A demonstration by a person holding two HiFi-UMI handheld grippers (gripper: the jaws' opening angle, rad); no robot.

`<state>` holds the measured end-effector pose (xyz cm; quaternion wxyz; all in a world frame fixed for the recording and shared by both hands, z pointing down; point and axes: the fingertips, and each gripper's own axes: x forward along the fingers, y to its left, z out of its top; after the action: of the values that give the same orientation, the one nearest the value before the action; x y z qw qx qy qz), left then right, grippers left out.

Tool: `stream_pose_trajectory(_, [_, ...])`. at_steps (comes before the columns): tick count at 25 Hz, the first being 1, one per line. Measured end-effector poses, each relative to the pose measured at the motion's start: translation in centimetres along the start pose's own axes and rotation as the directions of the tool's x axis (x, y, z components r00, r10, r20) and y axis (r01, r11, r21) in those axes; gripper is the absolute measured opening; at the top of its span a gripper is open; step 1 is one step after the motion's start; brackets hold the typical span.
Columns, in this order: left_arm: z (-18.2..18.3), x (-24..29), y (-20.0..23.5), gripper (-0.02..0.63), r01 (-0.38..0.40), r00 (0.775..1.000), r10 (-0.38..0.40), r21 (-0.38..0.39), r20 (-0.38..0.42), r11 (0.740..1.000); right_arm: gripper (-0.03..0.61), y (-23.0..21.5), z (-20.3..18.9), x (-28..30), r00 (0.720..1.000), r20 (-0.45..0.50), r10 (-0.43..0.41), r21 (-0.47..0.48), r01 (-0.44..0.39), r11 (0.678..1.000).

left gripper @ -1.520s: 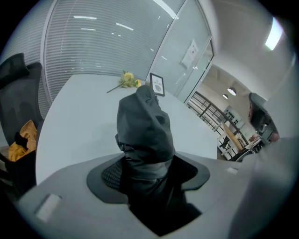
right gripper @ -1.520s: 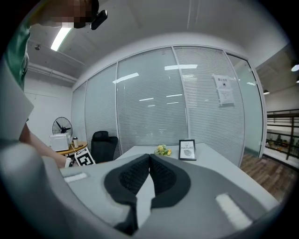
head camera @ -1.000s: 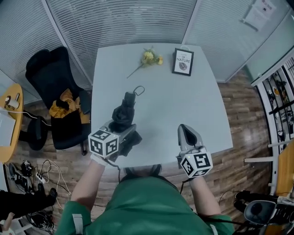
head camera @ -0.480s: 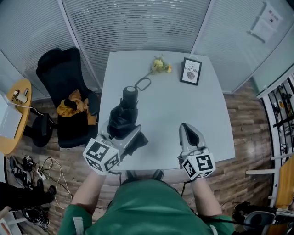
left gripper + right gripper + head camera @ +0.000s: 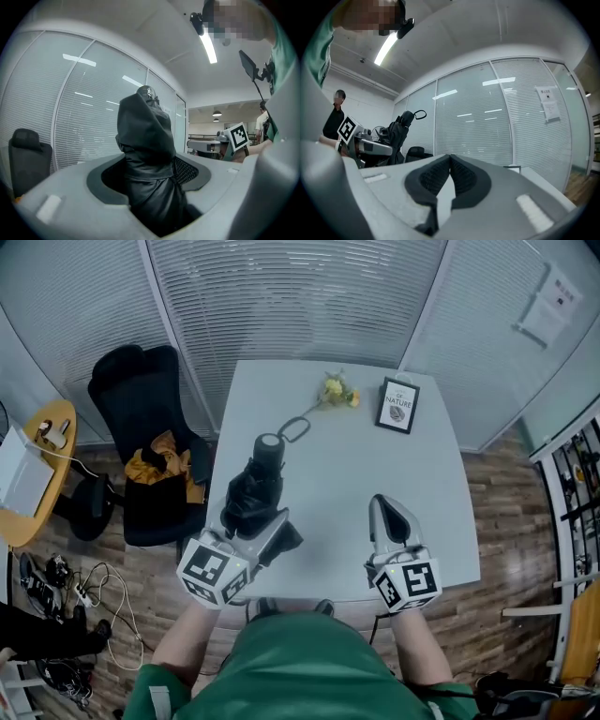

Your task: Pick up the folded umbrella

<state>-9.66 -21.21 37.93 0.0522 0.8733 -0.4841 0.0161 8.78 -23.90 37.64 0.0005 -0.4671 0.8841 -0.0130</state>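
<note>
Black folds of the folded umbrella (image 5: 146, 154) fill the gap between the jaws of the left gripper (image 5: 147, 177), and both dark pads press on the fabric from either side, so the gripper is clamped on it. That gripper's view shows the grip itself, but only glass partitions and a ceiling light strip (image 5: 208, 45) behind it.

From the head view, the umbrella slants up and away from the gripper over the near left part of the pale grey table (image 5: 361, 465). Its round end cap points toward the camera, and a thin strap loop (image 5: 293, 430) hangs beyond it.

The right gripper (image 5: 450, 157) has its jaws together, with the ribbed pads meeting at the tips and nothing between them. It hangs over the table's near right edge, well apart from the umbrella. Only its view catches the umbrella side-on, standing up from the left gripper with the loop at its top. It also shows a person in dark clothes (image 5: 333, 119) farther back.

The head view alone shows the far end of the table, where a yellow flower (image 5: 336, 392) lies just beside a framed picture (image 5: 398, 405). Left of the table stands a black office chair (image 5: 131, 399) with an orange cloth (image 5: 161, 456) on its seat. A round wooden side table (image 5: 42, 442) is beyond it, and cables (image 5: 98, 592) lie on the wood floor.
</note>
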Motion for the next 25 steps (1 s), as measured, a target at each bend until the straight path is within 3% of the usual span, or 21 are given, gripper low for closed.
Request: stream_pose_trajectory(25, [-0.7,0.4,0.2,0.295,0.013,1.000,-0.013,-0.039,0.002,0.999,0.002,-1.2,0.7,-0.5,1.000,0.022,-0.016,-0.007,0.016,1.000])
